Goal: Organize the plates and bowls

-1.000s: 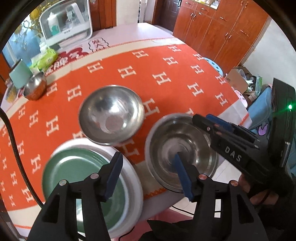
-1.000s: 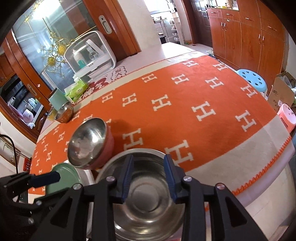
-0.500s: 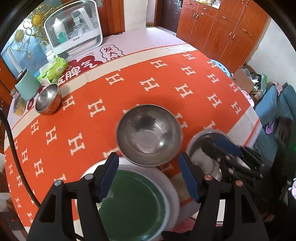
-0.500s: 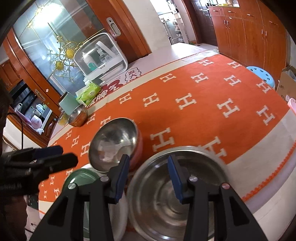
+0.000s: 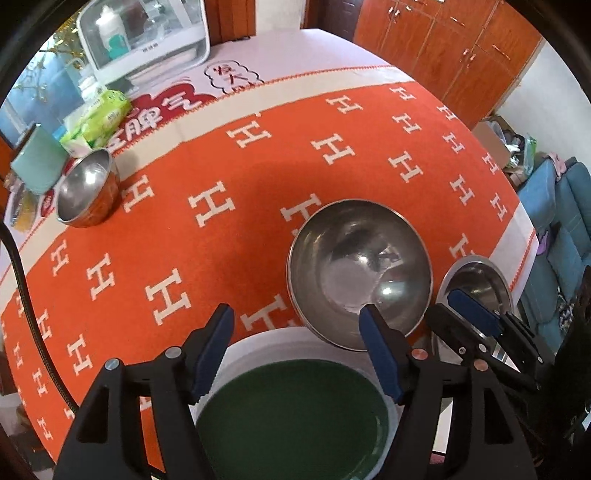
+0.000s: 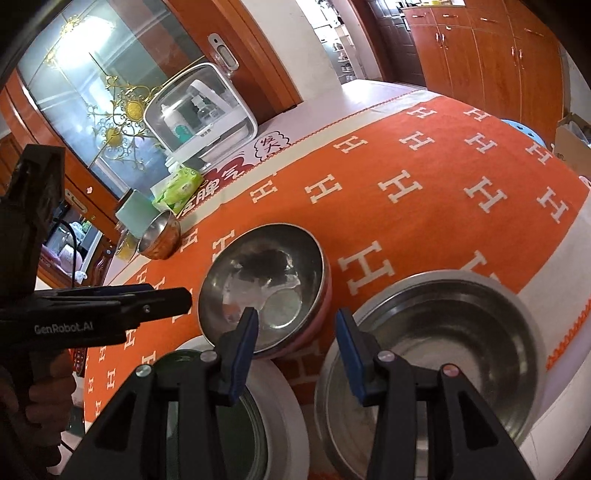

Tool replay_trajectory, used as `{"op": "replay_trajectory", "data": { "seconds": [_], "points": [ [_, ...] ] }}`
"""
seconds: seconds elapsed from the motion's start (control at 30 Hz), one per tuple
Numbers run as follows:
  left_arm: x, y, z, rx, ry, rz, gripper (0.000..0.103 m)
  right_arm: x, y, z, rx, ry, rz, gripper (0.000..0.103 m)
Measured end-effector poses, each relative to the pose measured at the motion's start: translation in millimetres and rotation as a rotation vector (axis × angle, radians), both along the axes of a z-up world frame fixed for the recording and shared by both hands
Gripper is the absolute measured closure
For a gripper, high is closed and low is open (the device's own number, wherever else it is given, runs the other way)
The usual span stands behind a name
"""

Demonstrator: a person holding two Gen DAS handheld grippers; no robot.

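Observation:
My left gripper (image 5: 295, 332) hangs over the far rim of a green plate with a white rim (image 5: 291, 417); its jaws are opening and nothing is between them. A mid-sized steel bowl (image 5: 358, 273) with a pink outside (image 6: 264, 288) stands just beyond the plate, beside my left gripper's right finger. A large steel bowl (image 6: 432, 350) sits at the table's near right edge. My right gripper (image 6: 295, 325) is open and empty above the gap between these two bowls. It hides part of the large bowl (image 5: 476, 280) in the left wrist view.
A small copper-sided steel bowl (image 5: 86, 192) stands at the far left of the orange H-patterned cloth (image 5: 240, 221). Behind it are a green tissue pack (image 5: 98, 122), a teal cup (image 5: 37, 162) and a white cabinet box (image 5: 144, 33). A person's hand (image 6: 44, 398) holds the left gripper (image 6: 173, 295).
Both grippers have moved left: the left from astride the plate and large bowl to over the plate, the right off the large bowl's middle. Both jaws stand wider.

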State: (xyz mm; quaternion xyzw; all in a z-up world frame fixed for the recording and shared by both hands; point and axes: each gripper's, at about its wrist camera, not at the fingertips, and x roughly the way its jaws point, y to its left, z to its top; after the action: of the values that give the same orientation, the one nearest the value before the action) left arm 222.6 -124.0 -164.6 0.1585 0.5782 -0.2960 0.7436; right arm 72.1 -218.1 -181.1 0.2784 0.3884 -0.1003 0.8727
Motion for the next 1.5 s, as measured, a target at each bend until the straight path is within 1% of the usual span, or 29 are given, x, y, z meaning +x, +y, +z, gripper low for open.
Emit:
{"op": "replay_trajectory", "data": {
  "seconds": [0.17,0.33,0.6,0.67,0.8,0.9,0.97,1.07,1.13,1.2,1.5],
  "points": [
    [11,-3,-23,0.029,0.052,-0.023,0.034,6,5,-7,-0.013,0.019,-0.017,0.059],
    [19,-7,-38,0.023,0.103,-0.032,0.034,12,7,-11,-0.03,0.03,-0.032,0.059],
    [29,-16,-61,0.002,0.179,-0.064,0.035,18,7,-16,-0.023,0.032,-0.064,0.06],
    [30,-20,-65,0.001,0.182,-0.078,0.039,19,6,-18,-0.019,0.034,-0.074,0.061],
    [32,-26,-70,-0.007,0.184,-0.095,0.045,22,5,-20,-0.025,0.041,-0.092,0.067],
    [33,-30,-73,-0.01,0.184,-0.1,0.052,23,3,-21,-0.027,0.047,-0.113,0.074],
    [35,-31,-76,-0.018,0.189,-0.103,0.064,24,1,-21,-0.026,0.044,-0.123,0.076],
    [36,-34,-81,-0.017,0.204,-0.103,0.071,27,-1,-22,-0.033,0.046,-0.134,0.08],
    [37,-37,-84,-0.019,0.212,-0.108,0.072,29,-1,-24,-0.041,0.05,-0.14,0.082],
    [36,-37,-85,-0.021,0.211,-0.114,0.078,31,-1,-25,-0.045,0.052,-0.144,0.083],
    [37,-31,-87,-0.062,0.231,-0.089,0.081,35,3,-24,-0.093,0.065,-0.141,0.085]
  ]
}}
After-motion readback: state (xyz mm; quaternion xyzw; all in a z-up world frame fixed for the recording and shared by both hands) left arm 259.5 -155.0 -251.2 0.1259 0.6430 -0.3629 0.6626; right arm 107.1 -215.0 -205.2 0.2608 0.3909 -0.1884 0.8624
